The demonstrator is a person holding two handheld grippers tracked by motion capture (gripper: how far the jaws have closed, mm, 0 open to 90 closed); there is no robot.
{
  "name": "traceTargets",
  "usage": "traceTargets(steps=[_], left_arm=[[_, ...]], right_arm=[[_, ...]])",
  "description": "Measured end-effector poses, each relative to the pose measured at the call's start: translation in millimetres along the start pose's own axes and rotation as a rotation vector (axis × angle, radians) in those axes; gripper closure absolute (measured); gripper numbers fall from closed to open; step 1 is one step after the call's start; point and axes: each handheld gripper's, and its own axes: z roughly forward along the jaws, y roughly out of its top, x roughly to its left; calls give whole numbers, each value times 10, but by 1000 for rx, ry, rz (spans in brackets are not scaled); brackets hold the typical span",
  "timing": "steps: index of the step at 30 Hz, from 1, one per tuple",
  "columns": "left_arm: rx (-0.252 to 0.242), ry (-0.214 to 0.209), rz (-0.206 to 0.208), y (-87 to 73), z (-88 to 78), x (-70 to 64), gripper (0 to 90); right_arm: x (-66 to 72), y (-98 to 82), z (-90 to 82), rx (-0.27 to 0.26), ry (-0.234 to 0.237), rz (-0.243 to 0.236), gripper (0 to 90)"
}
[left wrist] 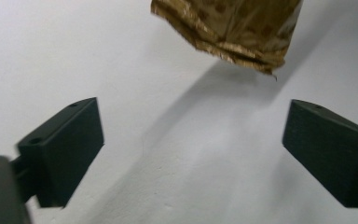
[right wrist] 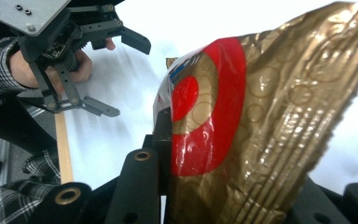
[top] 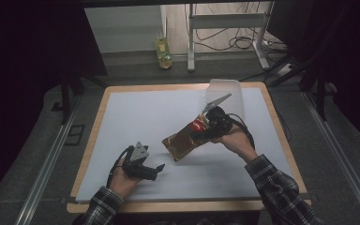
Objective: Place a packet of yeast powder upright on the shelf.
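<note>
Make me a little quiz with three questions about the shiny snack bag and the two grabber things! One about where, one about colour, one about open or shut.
1. Where is the gold snack bag?
A. Held up by the right gripper
B. Inside the clear tub
C. On the floor

2. What colour is the round mark on the bag?
A. Blue
B. Red
C. Green

3. How are the jaws of the left gripper?
A. Shut on the bag
B. Shut on nothing
C. Wide open, nothing between them

Answers:
1. A: the right gripper view shows the bag pinched in its jaws, and the left gripper view shows its shadow below on the white table.
2. B: the right gripper view shows a red ring and dot.
3. C: the left gripper view shows both jaws far apart over bare table.
</note>
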Motion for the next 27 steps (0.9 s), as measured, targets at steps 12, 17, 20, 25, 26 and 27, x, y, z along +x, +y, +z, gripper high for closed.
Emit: traceTargets(steps=[12,17,20,25,26,27], left_arm=[[22,26,49,-20,18,4,11],[14,23,66,-22,20,-10,8],[12,23,75,-22,19,-15,8],[11,21,76,-26,21,-11,8],[11,22,76,-26,21,-11,8],[11,21,76,-26,20,-11,8]], right_arm=[[-79,87,-176,-27,-54,-30,705],[-99,128,-254,-41,-94,-25,705],[-128,164,-320,-49,-118,-28,705],[-179,211,-409,-54,-137,-53,705],[-189,222,-429,-52,-142,-53,705],[-189,222,-429,-52,-142,-53,705]])
